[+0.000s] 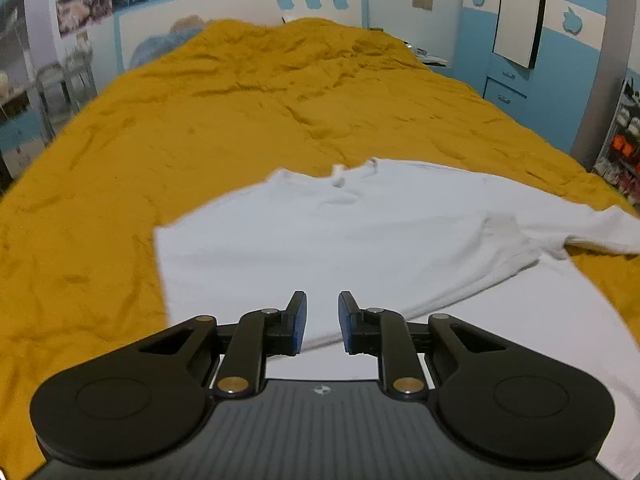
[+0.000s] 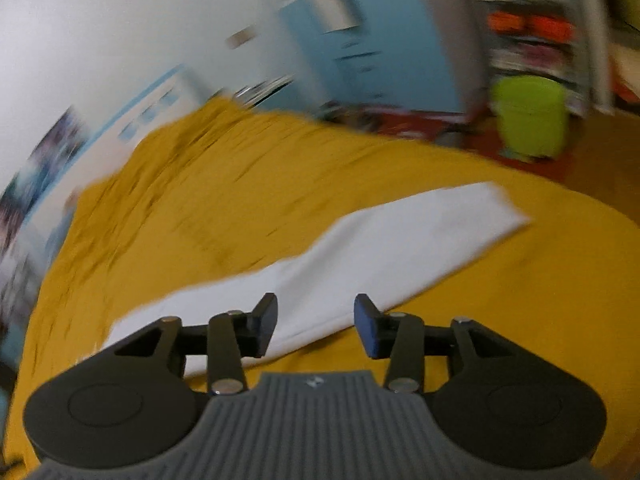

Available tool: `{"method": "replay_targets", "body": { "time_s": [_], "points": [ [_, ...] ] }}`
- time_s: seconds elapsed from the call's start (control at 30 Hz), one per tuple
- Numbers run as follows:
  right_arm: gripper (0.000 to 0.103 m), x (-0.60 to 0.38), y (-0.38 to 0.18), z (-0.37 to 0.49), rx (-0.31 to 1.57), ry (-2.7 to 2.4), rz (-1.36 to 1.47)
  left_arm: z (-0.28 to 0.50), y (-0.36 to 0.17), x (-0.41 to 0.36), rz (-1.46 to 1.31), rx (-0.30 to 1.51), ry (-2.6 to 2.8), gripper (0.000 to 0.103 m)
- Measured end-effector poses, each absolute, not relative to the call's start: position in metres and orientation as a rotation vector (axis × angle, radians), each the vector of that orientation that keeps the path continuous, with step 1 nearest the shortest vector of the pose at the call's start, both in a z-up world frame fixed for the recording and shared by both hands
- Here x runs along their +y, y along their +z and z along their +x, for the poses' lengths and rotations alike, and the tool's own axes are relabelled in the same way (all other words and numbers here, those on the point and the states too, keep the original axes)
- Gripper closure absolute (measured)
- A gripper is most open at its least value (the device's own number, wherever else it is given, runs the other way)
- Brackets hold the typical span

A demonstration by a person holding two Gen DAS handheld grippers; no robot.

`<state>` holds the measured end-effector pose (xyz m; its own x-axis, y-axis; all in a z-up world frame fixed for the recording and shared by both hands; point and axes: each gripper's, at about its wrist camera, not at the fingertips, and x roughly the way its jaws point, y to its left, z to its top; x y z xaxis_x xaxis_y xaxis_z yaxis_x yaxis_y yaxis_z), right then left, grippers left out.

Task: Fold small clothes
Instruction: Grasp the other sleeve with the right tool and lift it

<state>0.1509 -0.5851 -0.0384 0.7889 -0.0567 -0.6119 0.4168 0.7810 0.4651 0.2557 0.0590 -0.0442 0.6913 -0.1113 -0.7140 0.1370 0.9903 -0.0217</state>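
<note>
A white T-shirt (image 1: 360, 232) lies on the mustard-yellow bedspread (image 1: 220, 112), neck away from me. Its left side is folded in and its right sleeve (image 1: 600, 228) is spread out. My left gripper (image 1: 322, 322) is open and empty, just above the shirt's near part. In the blurred right wrist view a white sleeve or edge of the shirt (image 2: 380, 248) lies on the bedspread (image 2: 240, 184). My right gripper (image 2: 316, 328) is open and empty above its near edge.
A white and blue headboard (image 1: 240, 8) stands at the far end of the bed. Blue cabinets (image 1: 516, 80) and a shelf (image 1: 624, 136) are to the right. A lime-green bin (image 2: 530, 116) stands on the floor beyond the bed.
</note>
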Motion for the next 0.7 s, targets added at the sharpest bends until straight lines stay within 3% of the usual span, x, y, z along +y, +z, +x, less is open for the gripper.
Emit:
{"method": "replay_targets", "body": {
  "time_s": [0.2,0.6,0.67,0.7],
  "points": [
    [0.062,-0.677,-0.063,0.123,0.579,-0.430,0.837,0.268,-0.062,0.044,-0.012,0.862,-0.084,0.078],
    [0.064,-0.742,-0.104,0.173,0.626,-0.510,0.880,0.278,-0.085,0.041,-0.077,0.957,0.028,0.078],
    [0.075,-0.742,-0.113,0.179,0.644,-0.503,0.898,0.279,-0.086,0.042,-0.083,0.964,0.036,0.078],
    [0.093,-0.741,-0.114,0.181,0.645,-0.494,0.896,0.280,-0.086,0.042,-0.084,0.966,0.039,0.078]
  ]
}}
